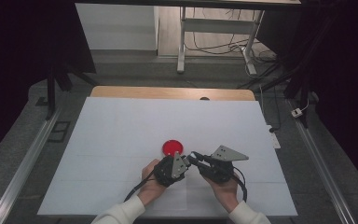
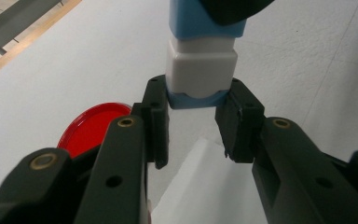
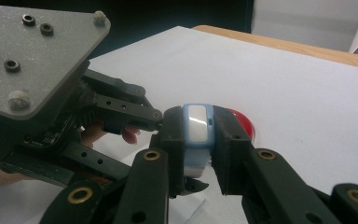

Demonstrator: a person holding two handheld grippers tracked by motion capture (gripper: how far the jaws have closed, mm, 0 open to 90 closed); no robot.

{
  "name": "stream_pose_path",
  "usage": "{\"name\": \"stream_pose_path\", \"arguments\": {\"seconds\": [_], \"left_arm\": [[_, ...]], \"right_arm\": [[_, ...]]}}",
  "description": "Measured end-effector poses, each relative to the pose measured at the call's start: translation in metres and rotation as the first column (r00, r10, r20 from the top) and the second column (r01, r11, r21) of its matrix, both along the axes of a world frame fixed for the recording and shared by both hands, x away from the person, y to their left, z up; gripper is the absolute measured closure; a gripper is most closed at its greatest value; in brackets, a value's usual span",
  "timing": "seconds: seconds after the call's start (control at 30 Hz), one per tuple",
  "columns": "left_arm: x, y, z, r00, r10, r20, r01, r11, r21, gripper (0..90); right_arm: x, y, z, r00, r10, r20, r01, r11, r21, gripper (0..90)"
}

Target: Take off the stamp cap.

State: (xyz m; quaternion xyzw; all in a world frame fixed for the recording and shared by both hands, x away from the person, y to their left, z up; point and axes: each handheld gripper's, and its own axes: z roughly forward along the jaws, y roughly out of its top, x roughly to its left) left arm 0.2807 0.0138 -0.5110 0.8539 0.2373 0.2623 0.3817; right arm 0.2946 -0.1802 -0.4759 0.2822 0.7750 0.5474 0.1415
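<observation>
In the high view the two tools are meeting nearly tip to tip, hiding the small blue-and-white plastic block [image 3: 196, 135]. The right tool [image 3: 198, 140] is clamping it firmly; the left tool [image 2: 196, 122] is closing narrowly around its lower end. Just beyond them a flat red round disc [image 1: 172, 147] is lying on the white-covered bench [image 1: 121, 135], open surface stretching farther.
</observation>
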Motion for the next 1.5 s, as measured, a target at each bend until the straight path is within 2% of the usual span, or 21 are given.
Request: {"name": "stream_pose_path", "arguments": {"seconds": [0.07,0.13,0.27,0.5,0.57,0.67,0.8,0.87,1.0,1.17,1.3,1.37,1.43,1.5], "left_arm": [[-0.0002,-0.0001,0.0002,1.0,-0.001,0.003,0.001,1.0,0.005,65.3],[0.0011,0.0014,0.0,0.9997,-0.006,-0.022,0.005,0.9998,-0.019,65.3],[0.0009,0.0028,0.0006,0.9998,-0.003,-0.02,0.002,0.999,-0.044,65.2],[0.0012,0.0028,0.0002,0.9994,-0.005,-0.034,0.003,0.9986,-0.054,65.2],[0.001,0.0025,-0.0001,0.9995,-0.005,-0.03,0.004,0.9989,-0.047,65.3],[-0.0004,0.0012,0.001,1.0,-0.005,-0.003,0.005,0.9999,-0.016,65.4],[0.0006,0.001,0.0006,0.9998,-0.012,-0.013,0.012,0.9999,0.001,65.4],[0.0008,0.0013,0.0006,0.9998,-0.012,-0.014,0.012,0.9999,0.0,65.4],[0.0025,0.0035,0.0012,0.9991,-0.017,-0.04,0.015,0.9991,-0.039,65.3],[0.0029,0.0043,0.0017,0.9982,-0.021,-0.056,0.018,0.9984,-0.053,65.3],[0.0021,0.0032,0.0014,0.9985,-0.02,-0.05,0.018,0.9988,-0.045,65.3],[0.0025,0.0023,0.0006,0.9984,-0.023,-0.053,0.021,0.9993,-0.03,65.4],[0.0018,0.0013,0.0002,0.999,-0.022,-0.039,0.022,0.9998,-0.003,65.5],[0.0018,0.0012,0.0005,0.9989,-0.023,-0.04,0.023,0.9997,-0.001,65.5]], "right_arm": [[0.0,0.0,0.0002,1.0,-0.001,-0.002,0.001,1.0,0.002,75.1],[-0.0003,0.0001,0.0,1.0,-0.001,0.001,0.001,1.0,0.001,75.1],[-0.0004,-0.0005,0.0007,1.0,-0.003,0.003,0.003,1.0,0.01,75.1],[-0.0014,-0.0008,0.001,1.0,-0.006,0.002,0.006,1.0,0.013,75.1],[-0.0014,-0.0008,0.0007,1.0,-0.007,0.001,0.007,1.0,0.011,75.2],[-0.0005,-0.0012,0.0023,1.0,0.0,-0.007,0.0,1.0,0.005,75.2],[-0.0001,-0.0004,0.0015,0.9999,0.003,-0.011,-0.003,1.0,-0.001,75.2],[0.0002,-0.0005,0.001,0.9999,0.002,-0.015,-0.002,1.0,0.0,75.1],[0.0002,-0.0012,0.0011,0.9999,-0.002,-0.014,0.002,1.0,0.009,75.1],[-0.001,-0.0013,0.0015,1.0,-0.004,-0.008,0.005,1.0,0.011,75.1],[-0.0019,-0.001,0.0024,1.0,-0.004,-0.006,0.004,1.0,0.002,75.1],[-0.0018,-0.0003,0.002,0.9999,-0.005,-0.009,0.005,1.0,-0.003,75.1],[-0.0012,0.0,0.001,0.9999,-0.007,-0.013,0.006,1.0,-0.009,75.2],[-0.0013,0.0002,0.0008,0.9999,-0.006,-0.016,0.006,1.0,-0.012,75.2]]}}
